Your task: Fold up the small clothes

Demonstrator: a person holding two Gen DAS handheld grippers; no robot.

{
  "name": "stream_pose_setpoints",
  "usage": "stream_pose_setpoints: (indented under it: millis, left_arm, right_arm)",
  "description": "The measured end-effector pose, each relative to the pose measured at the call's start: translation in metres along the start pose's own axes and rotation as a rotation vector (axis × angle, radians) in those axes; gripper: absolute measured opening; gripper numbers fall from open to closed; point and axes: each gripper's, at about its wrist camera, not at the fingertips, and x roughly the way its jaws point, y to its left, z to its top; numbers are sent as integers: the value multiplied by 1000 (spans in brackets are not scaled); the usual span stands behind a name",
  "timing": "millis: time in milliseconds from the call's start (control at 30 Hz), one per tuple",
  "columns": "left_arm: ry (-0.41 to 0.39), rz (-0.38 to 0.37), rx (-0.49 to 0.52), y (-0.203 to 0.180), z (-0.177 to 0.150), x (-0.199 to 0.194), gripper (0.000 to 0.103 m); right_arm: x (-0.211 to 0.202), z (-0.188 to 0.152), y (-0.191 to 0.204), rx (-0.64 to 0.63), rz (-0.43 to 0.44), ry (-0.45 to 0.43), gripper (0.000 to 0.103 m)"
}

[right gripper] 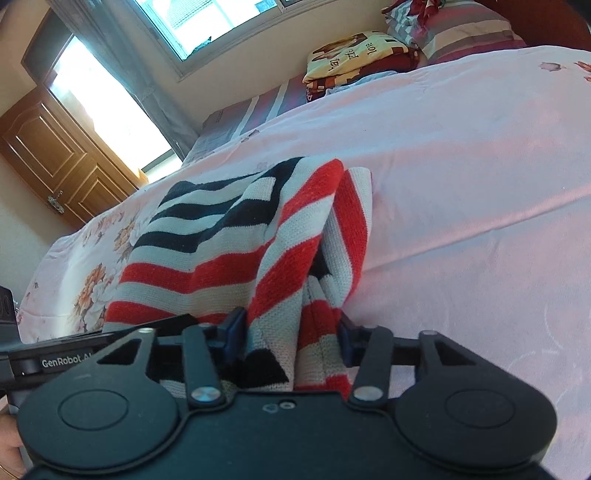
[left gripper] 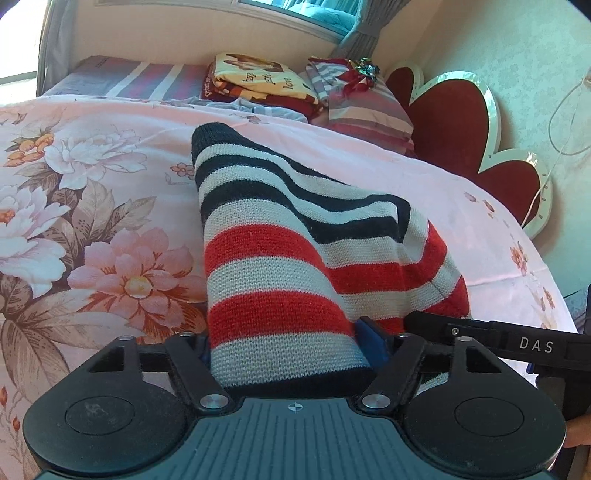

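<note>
Striped knit garment lies bunched at frame centre on the pink floral bed cover. Left claw clamped on its near edge; right claw clamped on gathered folds.

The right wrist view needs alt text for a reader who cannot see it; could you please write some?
A red, white and navy striped knitted garment lies bunched on a pale pink floral bedspread, its near edge between the blue pads of the black right gripper. Behind are folded bedding, a striped pillow, a window and a wooden door.
</note>
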Motion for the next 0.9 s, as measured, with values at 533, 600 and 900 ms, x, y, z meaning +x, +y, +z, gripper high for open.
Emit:
stream_pose_setpoints:
  millis: [533, 600, 900]
  left_arm:
    - [-77, 71, -62, 43, -5, -101, 54]
    - [-87, 111, -64, 62, -7, -120, 54]
    - [-129, 216, -87, 172, 2, -182, 54]
  right_arm:
    - [-36, -4, 66, 14, 209, -80, 36]
    - [-26, -6, 85, 9, 248, -65, 36]
    - [29, -19, 180, 25, 364, -18, 36]
